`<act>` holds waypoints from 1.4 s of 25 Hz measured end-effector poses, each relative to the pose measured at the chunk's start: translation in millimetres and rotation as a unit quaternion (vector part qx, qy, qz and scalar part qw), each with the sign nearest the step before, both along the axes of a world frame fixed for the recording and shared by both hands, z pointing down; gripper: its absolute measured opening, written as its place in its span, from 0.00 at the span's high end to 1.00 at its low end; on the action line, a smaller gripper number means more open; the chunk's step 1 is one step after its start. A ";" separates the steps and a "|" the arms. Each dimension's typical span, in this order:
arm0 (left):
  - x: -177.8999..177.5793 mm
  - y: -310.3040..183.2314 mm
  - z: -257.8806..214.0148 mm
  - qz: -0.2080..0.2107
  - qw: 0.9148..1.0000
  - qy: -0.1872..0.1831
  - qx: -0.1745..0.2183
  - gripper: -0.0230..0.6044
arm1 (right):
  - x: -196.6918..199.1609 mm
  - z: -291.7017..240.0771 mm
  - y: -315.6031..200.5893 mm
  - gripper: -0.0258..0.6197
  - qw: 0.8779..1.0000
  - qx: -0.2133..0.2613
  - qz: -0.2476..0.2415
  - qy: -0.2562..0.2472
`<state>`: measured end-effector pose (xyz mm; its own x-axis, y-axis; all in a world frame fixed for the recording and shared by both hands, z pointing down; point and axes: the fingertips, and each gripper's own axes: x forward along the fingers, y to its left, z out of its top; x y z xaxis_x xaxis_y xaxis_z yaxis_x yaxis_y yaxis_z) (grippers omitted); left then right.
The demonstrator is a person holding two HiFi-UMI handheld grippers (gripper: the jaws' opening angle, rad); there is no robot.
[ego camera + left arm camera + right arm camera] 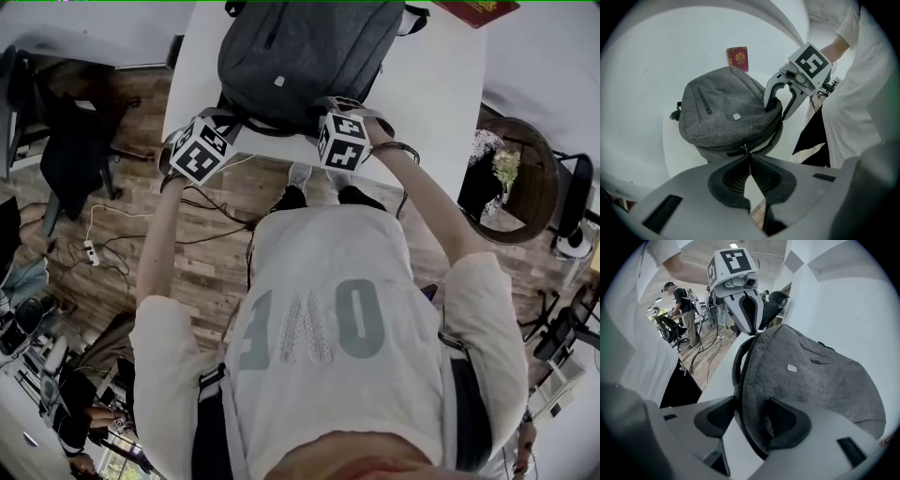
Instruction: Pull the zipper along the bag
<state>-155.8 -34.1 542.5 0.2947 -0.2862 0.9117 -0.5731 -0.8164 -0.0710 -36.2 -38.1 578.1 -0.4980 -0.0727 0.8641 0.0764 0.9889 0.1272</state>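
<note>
A grey backpack (300, 56) lies on the white table (431, 103), its zipped rim facing me. In the left gripper view, my left gripper (749, 157) is shut on the small metal zipper pull (746, 150) at the near edge of the backpack (726, 112). Its marker cube shows at the bag's near left corner (199, 150). My right gripper (752, 420) straddles the bag's near right corner, the grey fabric and dark rim (754, 380) held between its pads. From the left gripper view, the right gripper (780, 101) is clamped over that corner.
A red passport-like booklet (738, 57) lies on the table behind the bag. Cables (216, 216) trail over the wooden floor below the table's near edge. A round side table with flowers (506, 178) stands to the right. People and office chairs (679, 319) are in the background.
</note>
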 end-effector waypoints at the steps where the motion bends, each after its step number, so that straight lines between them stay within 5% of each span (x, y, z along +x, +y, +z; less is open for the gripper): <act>1: 2.0 0.7 -0.9 0.001 1.000 0.001 -0.001 0.92 | -0.2 -0.7 -0.2 0.58 1.000 0.000 0.000 0.000; 16: 50.3 24.6 3.5 0.020 0.998 0.032 -0.048 0.92 | 0.4 -2.4 0.4 0.58 1.000 -0.006 -0.005 -0.014; 24: 115.0 36.7 12.0 0.046 0.995 0.063 -0.060 0.92 | -0.3 -2.5 2.1 0.58 1.000 -0.005 -0.009 -0.023; 31: 138.8 33.3 19.2 0.034 0.994 0.080 -0.066 0.92 | 1.5 -3.3 1.8 0.58 0.999 -0.002 -0.013 -0.036; 35: 133.6 30.5 22.0 -0.013 0.994 0.090 -0.062 0.92 | 1.4 -6.4 3.2 0.58 0.998 0.007 -0.026 -0.050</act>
<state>-22.2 -3.6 564.5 0.4504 -0.1844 0.8736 -0.5877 -0.7978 0.1347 -34.8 -34.9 571.6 -0.5849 -0.0571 0.8091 0.1135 0.9819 0.1513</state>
